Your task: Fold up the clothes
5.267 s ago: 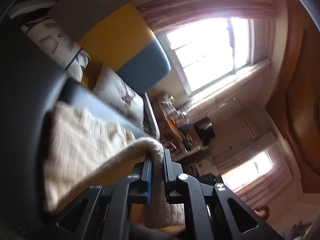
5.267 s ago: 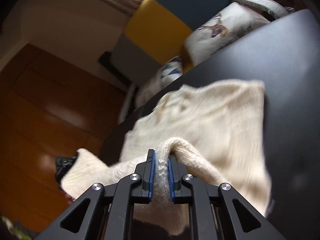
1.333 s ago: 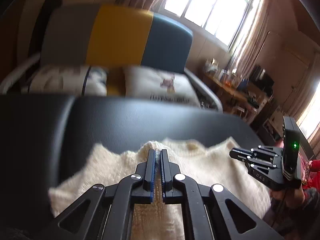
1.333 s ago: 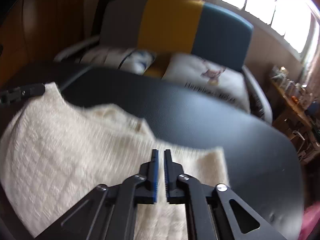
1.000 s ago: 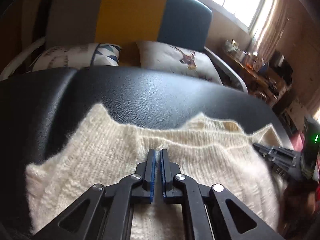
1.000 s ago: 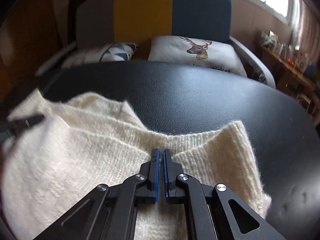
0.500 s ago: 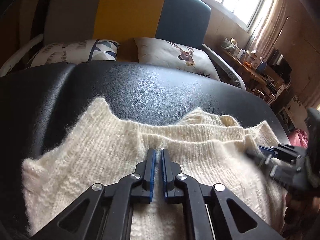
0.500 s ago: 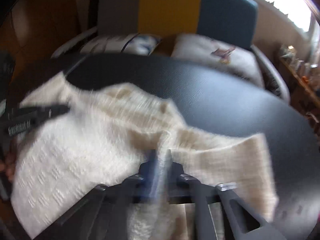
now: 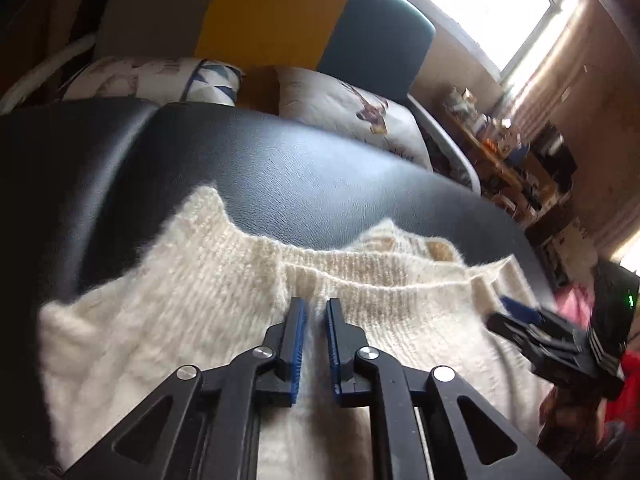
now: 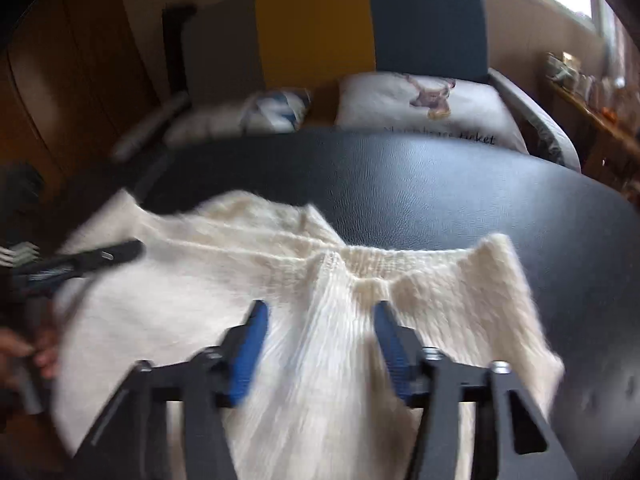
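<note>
With the right hand-held gripper spread wide and the left hand-held gripper narrowly parted, empty, the cream sweater beneath them risks snagging or slumping unfolded off the black tabletop.

Deer-print cushion: one line of dark handwritten-style lettering along lower edge; only the last word, "ticket", reads in right wrist view; preceding letters blurred. No other legible text, label or number
</note>
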The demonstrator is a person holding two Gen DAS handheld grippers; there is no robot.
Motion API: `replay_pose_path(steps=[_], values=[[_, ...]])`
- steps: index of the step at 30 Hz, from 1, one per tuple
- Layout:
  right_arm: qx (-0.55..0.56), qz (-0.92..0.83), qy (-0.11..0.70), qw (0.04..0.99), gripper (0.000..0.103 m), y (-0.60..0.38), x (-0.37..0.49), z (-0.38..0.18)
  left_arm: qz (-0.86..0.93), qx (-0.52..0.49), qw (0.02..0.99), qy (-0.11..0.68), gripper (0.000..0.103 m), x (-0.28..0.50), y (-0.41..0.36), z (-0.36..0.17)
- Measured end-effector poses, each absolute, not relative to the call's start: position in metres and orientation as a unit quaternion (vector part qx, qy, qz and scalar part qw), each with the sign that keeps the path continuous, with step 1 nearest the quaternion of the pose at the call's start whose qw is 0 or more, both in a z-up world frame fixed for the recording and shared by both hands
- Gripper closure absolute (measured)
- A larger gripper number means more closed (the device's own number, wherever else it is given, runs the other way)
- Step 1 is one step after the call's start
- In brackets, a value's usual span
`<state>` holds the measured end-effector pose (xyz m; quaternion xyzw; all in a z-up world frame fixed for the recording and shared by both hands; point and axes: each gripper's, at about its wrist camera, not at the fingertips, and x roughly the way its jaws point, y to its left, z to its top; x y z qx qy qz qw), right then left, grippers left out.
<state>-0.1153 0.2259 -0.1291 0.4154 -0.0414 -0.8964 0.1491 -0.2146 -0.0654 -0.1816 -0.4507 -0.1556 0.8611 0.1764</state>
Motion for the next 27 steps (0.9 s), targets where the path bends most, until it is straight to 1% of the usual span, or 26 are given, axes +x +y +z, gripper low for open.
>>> replay_pose_path(steps=[1, 5, 7, 9, 10, 13, 16, 20, 22, 24, 26, 27], values=[[0.413, -0.894, -0.061, 0.164, 0.037, 0.235, -0.104, -0.122, 0.867, -0.437, 0.177, -0.160, 0.089, -0.206, -0.072, -0.174], [0.425, -0.870, -0.135, 0.208, 0.034, 0.272, -0.058, -0.112, 0.877, -0.408, 0.187, -0.169, 0.087, -0.171, -0.093, -0.154], [0.439, -0.858, -0.164, 0.212, 0.026, 0.284, -0.037, -0.120, 0.878, -0.407, 0.190, -0.164, 0.086, -0.152, -0.101, -0.153], [0.459, -0.845, -0.181, 0.206, 0.021, 0.290, -0.021, -0.138, 0.880, -0.409, 0.190, -0.147, 0.086, -0.131, -0.105, -0.156], [0.469, -0.839, -0.189, 0.203, 0.020, 0.292, -0.013, -0.146, 0.881, -0.412, 0.189, -0.134, 0.085, -0.123, -0.105, -0.161], [0.478, -0.835, -0.178, 0.208, 0.020, 0.286, 0.004, -0.154, 0.879, -0.432, 0.181, -0.095, 0.084, -0.107, -0.104, -0.178], [0.484, -0.833, -0.163, 0.214, 0.020, 0.279, 0.020, -0.158, 0.877, -0.446, 0.171, -0.052, 0.084, -0.095, -0.102, -0.176], [0.494, -0.826, -0.150, 0.225, 0.020, 0.270, 0.040, -0.162, 0.874, -0.453, 0.173, -0.041, 0.084, -0.083, -0.110, -0.174], [0.499, -0.815, -0.159, 0.248, 0.020, 0.268, 0.049, -0.153, 0.872, -0.458, 0.169, -0.031, 0.084, -0.083, -0.111, -0.169], [0.479, -0.826, -0.154, 0.255, 0.020, 0.276, 0.062, -0.143, 0.876, -0.455, 0.158, -0.020, 0.084, -0.082, -0.106, -0.158], [0.470, -0.827, -0.174, 0.255, 0.020, 0.292, 0.075, -0.142, 0.881, -0.444, 0.164, -0.019, 0.084, -0.078, -0.095, -0.145], [0.466, -0.827, -0.186, 0.254, 0.017, 0.302, 0.082, -0.142, 0.882, -0.437, 0.175, -0.020, 0.084, -0.075, -0.087, -0.137]])
